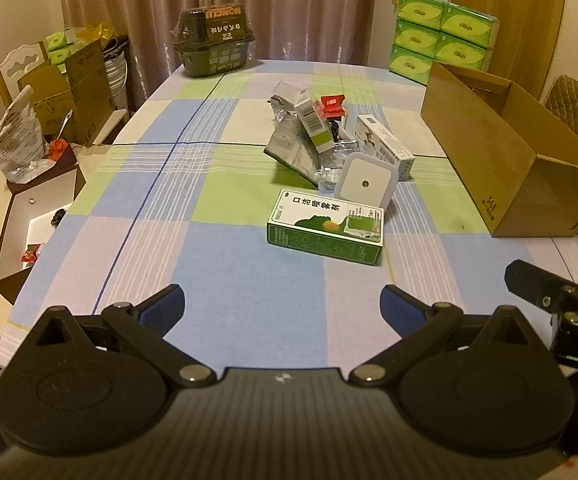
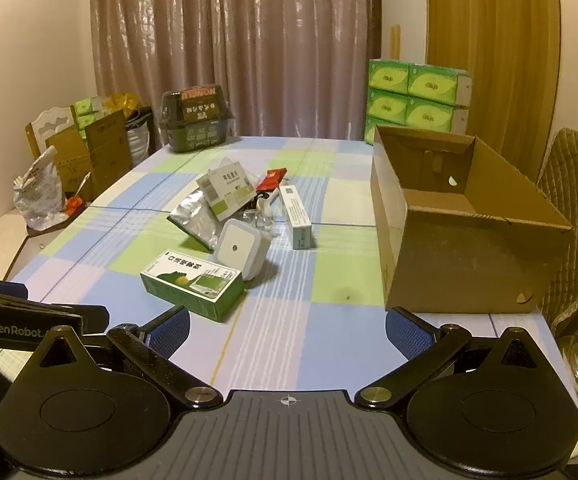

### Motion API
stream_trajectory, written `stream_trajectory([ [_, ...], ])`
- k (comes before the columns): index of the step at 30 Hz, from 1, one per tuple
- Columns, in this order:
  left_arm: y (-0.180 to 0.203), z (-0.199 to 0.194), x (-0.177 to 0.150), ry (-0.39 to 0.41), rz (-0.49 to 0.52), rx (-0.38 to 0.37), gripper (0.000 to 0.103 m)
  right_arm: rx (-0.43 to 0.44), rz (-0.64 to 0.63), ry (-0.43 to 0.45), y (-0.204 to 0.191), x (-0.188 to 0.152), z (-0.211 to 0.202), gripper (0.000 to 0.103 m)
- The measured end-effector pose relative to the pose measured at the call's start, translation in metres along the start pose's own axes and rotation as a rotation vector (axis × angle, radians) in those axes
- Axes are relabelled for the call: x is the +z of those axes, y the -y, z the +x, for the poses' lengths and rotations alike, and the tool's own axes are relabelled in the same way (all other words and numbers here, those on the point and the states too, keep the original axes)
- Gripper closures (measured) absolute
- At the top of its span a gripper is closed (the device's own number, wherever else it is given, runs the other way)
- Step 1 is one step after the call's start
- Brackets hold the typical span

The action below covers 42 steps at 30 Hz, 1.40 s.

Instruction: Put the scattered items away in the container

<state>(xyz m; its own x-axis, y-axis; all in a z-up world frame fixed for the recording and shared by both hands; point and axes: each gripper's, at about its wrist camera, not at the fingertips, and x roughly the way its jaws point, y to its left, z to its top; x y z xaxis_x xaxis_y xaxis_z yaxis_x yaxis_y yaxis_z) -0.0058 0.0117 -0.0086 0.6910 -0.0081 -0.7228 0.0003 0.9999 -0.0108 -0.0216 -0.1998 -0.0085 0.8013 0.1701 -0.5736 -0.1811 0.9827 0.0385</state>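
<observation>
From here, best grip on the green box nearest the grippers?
Take the green box from above, across its two long sides. It lies flat on the tablecloth, its near end clear, and the white square device leans at its far edge.

Bare tablecloth lies before green box.

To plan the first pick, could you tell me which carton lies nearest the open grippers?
The dark green carton, lying flat in front of the pile; the others lie farther back.
</observation>
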Motion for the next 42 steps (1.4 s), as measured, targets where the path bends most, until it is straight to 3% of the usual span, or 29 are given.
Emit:
stream_trajectory([
  [23, -0.004, 0.006, -0.002, -0.025, -0.01, -0.021, 0.001, -0.012, 0.014, -0.048, 0.003, 0.0, 0.012, 0.002],
  [42, -0.011, 0.027, -0.005, -0.067, 0.038, -0.03, 0.001, -0.012, 0.027, -0.102, 0.004, 0.001, 0.03, 0.002],
])
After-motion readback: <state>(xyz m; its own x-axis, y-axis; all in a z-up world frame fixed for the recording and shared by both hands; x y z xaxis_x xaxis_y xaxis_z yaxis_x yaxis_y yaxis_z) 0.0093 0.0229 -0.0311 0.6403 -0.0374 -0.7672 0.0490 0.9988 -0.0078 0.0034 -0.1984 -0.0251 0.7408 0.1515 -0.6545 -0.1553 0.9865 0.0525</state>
